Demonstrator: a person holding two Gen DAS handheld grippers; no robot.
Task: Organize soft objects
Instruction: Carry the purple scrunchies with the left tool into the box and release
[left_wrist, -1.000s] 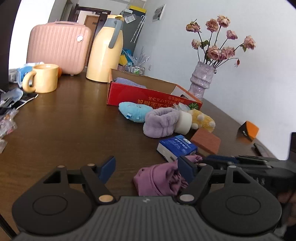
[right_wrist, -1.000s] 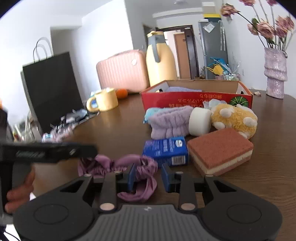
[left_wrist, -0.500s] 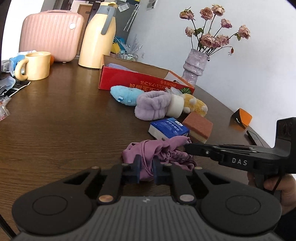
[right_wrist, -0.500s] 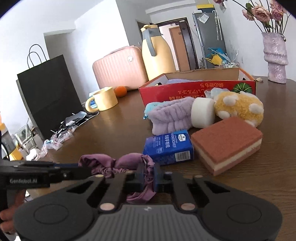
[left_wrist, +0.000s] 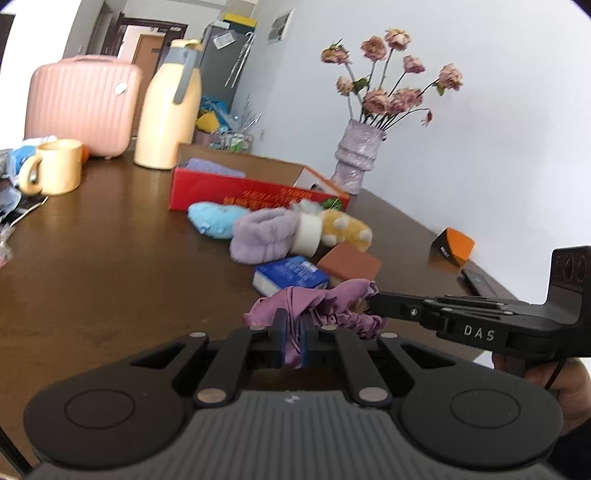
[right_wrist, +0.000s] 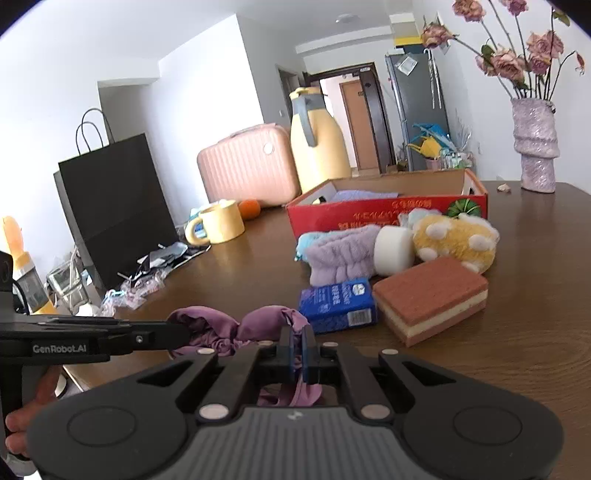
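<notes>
Your left gripper (left_wrist: 291, 345) and right gripper (right_wrist: 298, 349) are each clamped on opposite ends of the crumpled purple satin scrunchie (left_wrist: 317, 302), its gathered folds bunched between both pairs of blue pads. It sits just in front of the glossy blue tissue pack (right_wrist: 338, 304). Beside that pack lies the rectangular layered sponge (right_wrist: 430, 295), behind it the fluffy lilac headband (right_wrist: 341, 254), on the dark wood-grain table (right_wrist: 517, 350)

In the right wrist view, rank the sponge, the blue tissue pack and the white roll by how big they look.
1. sponge
2. blue tissue pack
3. white roll
The roll lies farther from the camera, so its last place is unsure.
</notes>
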